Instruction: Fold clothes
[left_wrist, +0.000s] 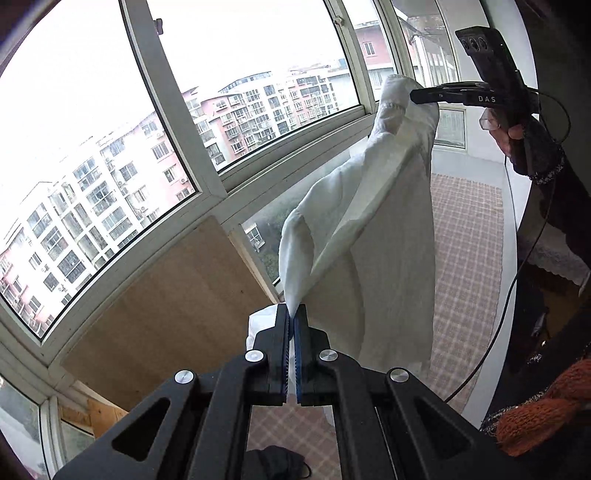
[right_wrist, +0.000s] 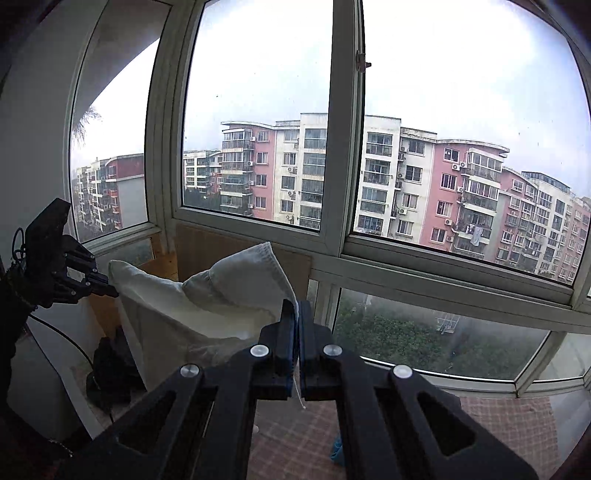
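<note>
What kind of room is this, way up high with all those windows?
Probably an enclosed balcony or sunroom in a high apartment. Big white-framed windows wrap around it, pink and white apartment blocks stand outside with treetops below, and a white cloth garment is being held up above a checked pink cover.

The left wrist view looks out along its own left claw (left_wrist: 294, 314), which fills the lower middle of the frame at very close range, facing the window (left_wrist: 110, 110) and catching the right claw (left_wrist: 413, 96) at the upper right; the right wrist view looks along the right claw (right_wrist: 297, 308) toward the same window (right_wrist: 461, 110), with the left claw (right_wrist: 112, 291) at the left edge. Both share the white garment (left_wrist: 369, 229) strung between the claws, the apartment blocks (right_wrist: 424, 184) outside and the checked floor (left_wrist: 469, 240).
</note>
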